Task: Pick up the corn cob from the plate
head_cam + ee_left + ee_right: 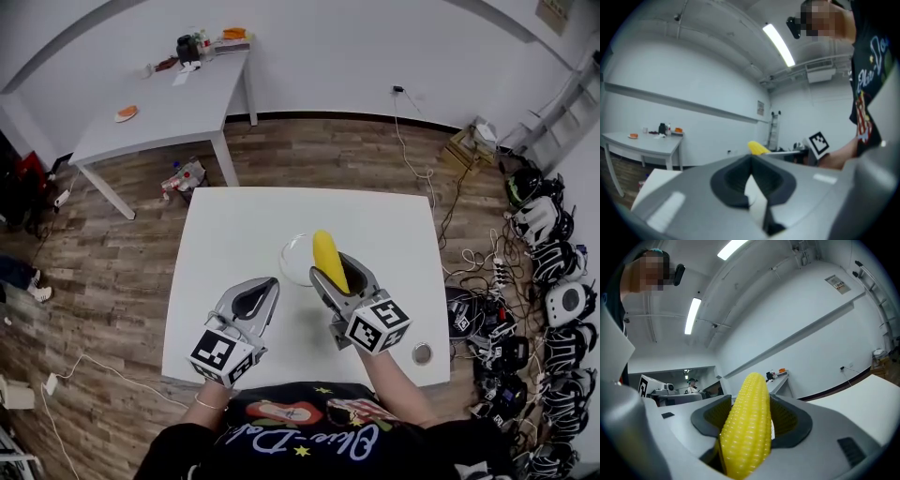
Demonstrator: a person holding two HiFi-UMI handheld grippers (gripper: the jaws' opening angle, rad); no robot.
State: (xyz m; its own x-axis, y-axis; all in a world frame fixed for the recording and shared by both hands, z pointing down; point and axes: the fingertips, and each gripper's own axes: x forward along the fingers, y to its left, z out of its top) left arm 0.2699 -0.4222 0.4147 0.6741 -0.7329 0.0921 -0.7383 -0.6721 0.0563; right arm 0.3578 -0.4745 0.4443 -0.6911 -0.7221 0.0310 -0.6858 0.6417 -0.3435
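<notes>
Right tool (337, 274) is clamped on the corn cob (328, 258): in the right gripper view (750, 411) both ribbed dark pads (787, 418) press the cob's (746, 427) sides, with the tapered end sticking well past the jaw tips and the butt end down in the jaw throat. The cob is yellow with full kernel rows, tilted up and away from the person. In the head view its tip overlaps the right edge of the white plate (293, 261); the right gripper view shows only wall and ceiling behind it, so it's off the plate, height can't be judged. The plate sits near the middle of the white tabletop (244, 225), nothing else visible on it. Left tool (255, 298) has its jaws together at the tips and holds nothing; the left gripper view (751, 161) shows the tips meeting, with a sliver of white tabletop through the slot below. It hovers low over the tabletop, left of the plate and apart from it. The cob's tip (758, 148) and the right tool's marker cube (818, 142) show past it. A small round metal object (422, 353) lies near the tabletop's front-right corner. A grey table (159, 103) stands at the back left on the wood floor (319, 150).
</notes>
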